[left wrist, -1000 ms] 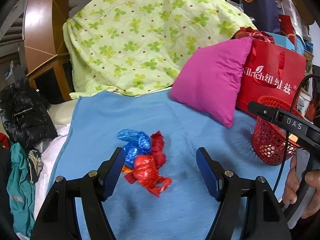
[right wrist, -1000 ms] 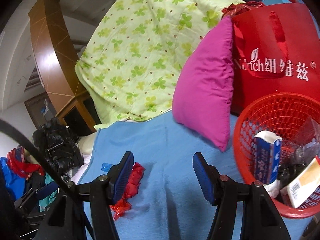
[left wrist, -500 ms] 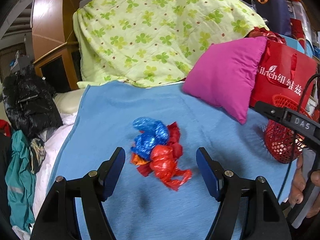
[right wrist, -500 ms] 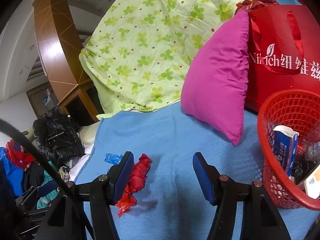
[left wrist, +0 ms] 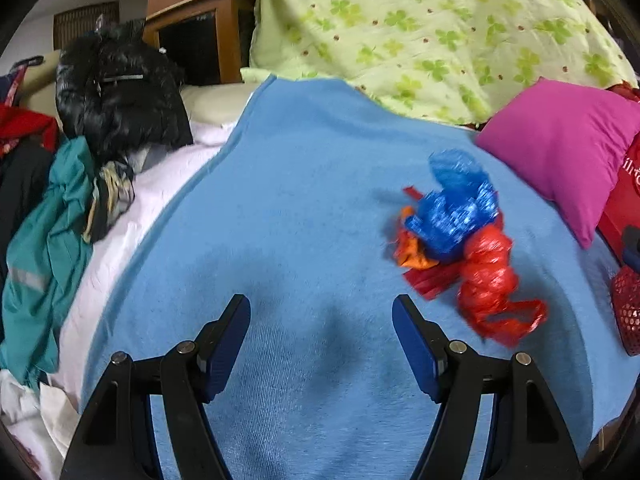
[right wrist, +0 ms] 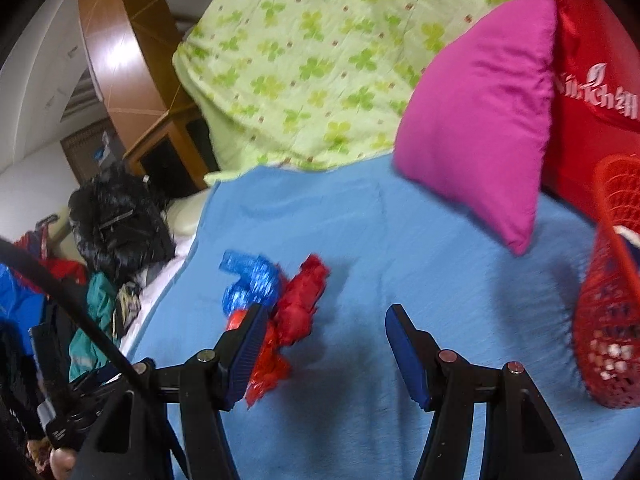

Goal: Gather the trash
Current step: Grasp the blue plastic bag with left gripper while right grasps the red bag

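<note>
Both grippers stand with jaws apart and nothing between them. Left gripper (left wrist: 321,320) hovers over bare blue blanket (left wrist: 304,184); the crumpled blue, red and orange plastic-bag bundle (left wrist: 460,232) lies ahead and to its right, long axis running from the magenta pillow (left wrist: 568,148) toward the gripper. Right gripper (right wrist: 324,330) looks nearer: the bundle (right wrist: 288,304) sits just beyond its left finger, opposite the red mesh basket (right wrist: 608,320).

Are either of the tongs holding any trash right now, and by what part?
Nothing is held. Left tongs and right tongs are both open over the blue blanket; the crumpled bags lie loose.
</note>
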Demonstrator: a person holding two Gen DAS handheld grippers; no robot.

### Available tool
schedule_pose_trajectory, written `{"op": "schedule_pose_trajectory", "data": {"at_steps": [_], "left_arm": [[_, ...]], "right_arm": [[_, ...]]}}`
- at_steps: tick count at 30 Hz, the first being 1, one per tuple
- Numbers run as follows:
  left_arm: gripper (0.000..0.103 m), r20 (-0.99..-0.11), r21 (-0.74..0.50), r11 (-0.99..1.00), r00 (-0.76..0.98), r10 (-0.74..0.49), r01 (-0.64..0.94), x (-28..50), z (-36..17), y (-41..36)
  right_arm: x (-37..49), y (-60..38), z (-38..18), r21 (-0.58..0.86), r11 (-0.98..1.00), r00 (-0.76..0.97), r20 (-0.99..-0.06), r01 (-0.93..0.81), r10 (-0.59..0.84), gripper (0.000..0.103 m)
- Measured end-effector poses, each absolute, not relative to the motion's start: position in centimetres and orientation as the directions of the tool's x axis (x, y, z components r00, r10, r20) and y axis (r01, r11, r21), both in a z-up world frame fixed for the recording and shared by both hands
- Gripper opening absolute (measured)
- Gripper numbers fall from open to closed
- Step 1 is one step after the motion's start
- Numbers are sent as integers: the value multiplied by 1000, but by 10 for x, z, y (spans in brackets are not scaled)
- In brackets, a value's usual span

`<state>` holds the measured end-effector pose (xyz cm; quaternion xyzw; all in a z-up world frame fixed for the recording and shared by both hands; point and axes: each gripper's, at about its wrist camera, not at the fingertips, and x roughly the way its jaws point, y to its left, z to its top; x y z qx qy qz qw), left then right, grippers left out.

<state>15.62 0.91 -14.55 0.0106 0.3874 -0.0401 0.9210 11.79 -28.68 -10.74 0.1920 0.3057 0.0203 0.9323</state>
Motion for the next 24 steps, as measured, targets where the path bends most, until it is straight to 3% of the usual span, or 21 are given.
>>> {"op": "schedule_pose_trajectory", "data": {"at_steps": [13, 19, 20, 22, 24], "left_arm": [[74, -754, -37, 997, 653, -71, 66, 164, -166, 13], [74, -764, -30, 997, 641, -67, 68, 166, -171, 17], [74, -765, -36, 997, 641, -70, 66, 167, -171, 19], [74, -762, -44, 997, 643, -76, 65, 167, -170, 23], [74, -756, -54, 996, 650, -83, 65, 167, -168, 25]], "right_arm": [[172, -219, -156, 417, 906, 695, -633, -64, 341, 65], [202, -191, -175, 411, 909, 662, -664, -67, 348, 65], [208, -188, -180, 407, 912, 651, -677, -57, 342, 63], [216, -183, -191, 408, 912, 626, -702, -36, 338, 50], [218, -183, -195, 425, 905, 612, -710, -23, 349, 49]]}}
